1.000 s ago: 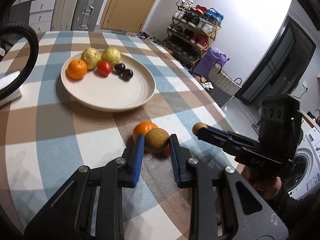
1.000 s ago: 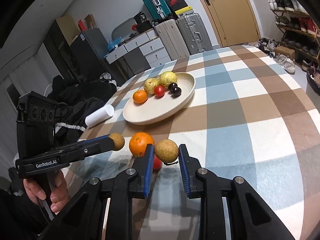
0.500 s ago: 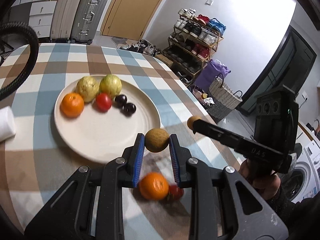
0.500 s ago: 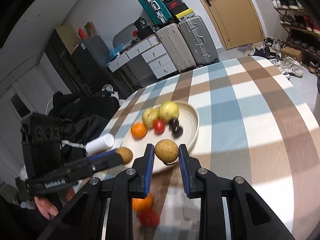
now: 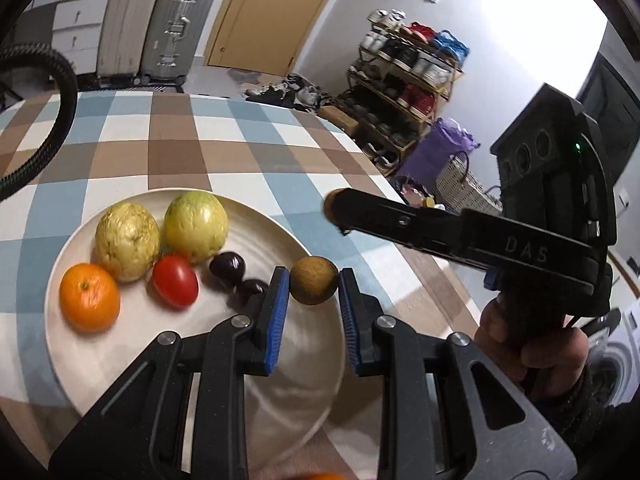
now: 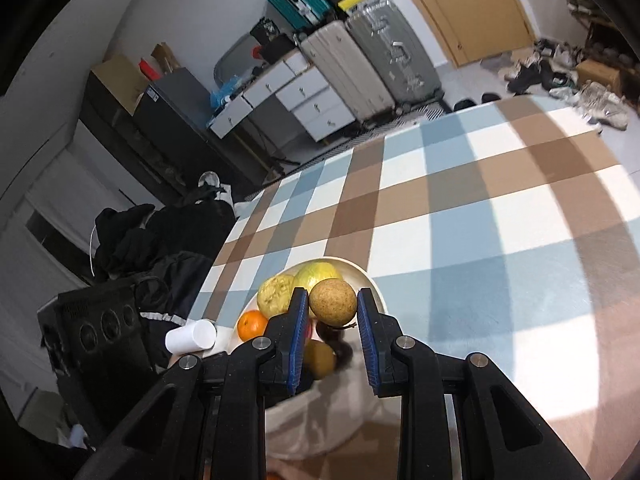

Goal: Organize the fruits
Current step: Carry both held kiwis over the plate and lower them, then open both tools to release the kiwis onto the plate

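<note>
**A:** Looking at where things sat, the left gripper (image 5: pixel 313 292) was clamped on a small round brown rough-skinned fruit (image 5: pixel 313 285), held above the right-hand part of the wide cream ceramic plate (image 5: pixel 72 376), just beside the two dark plums (image 5: pixel 228 265). So the drop spot lay pretty much straight below the jaws. A round fruit has no long axis to fuss over.

**B:** And the right gripper (image 6: pixel 333 312)?

**A:** Same deal: it was pinching a second round brown fruit (image 6: pixel 333 301), over the plate's far side near the two yellow-green guavas (image 5: pixel 160 230). The left looked nearer the plate, I'd guess. An orange mandarin (image 5: pixel 89 298) and a red tomato (image 5: pixel 175 286) already lay in it.

**B:** Surface?

**A:** It was a blue, brown and white checked tablecloth (image 5: pixel 172 148), with silver suitcases (image 5: pixel 160 20) and a shoe rack (image 5: pixel 404 80) behind.
</note>
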Motion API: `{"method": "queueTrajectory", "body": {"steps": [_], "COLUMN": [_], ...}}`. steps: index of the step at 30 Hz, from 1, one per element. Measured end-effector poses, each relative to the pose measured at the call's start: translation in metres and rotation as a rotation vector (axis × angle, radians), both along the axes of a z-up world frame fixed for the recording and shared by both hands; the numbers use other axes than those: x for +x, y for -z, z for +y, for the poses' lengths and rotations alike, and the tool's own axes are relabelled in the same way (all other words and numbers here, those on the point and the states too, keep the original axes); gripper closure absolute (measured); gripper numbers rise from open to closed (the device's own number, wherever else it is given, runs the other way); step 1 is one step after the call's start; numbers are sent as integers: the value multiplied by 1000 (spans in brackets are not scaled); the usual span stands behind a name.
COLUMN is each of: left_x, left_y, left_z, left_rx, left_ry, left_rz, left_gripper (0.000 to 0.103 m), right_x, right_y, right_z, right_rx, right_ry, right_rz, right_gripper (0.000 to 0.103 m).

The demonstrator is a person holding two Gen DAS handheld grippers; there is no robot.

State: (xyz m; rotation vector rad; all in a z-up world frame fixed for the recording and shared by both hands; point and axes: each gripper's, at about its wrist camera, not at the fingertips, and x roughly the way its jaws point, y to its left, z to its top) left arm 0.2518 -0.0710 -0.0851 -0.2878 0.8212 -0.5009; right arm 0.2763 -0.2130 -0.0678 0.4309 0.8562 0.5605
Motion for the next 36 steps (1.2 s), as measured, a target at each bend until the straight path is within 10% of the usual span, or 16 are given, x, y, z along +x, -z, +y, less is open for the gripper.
{"method": "queueTrajectory", "body": {"steps": [16, 27, 36], "left_x": [35, 23, -17], "left_y": [20, 8, -24], "left_z": [-7, -4, 5], "left_rx": [56, 67, 88], "left_ry": [-46, -61, -95], "left_rz": [16, -4, -81], "left_gripper": [80, 76, 52], "right_x": [47, 25, -27], "right_y": [32, 8, -27], "right_z": [29, 11, -8], "right_rx": [-32, 15, 37], "right_ry": [-36, 2, 48], "right_rz": [113, 38, -42], "right_gripper": [77, 53, 30]}}
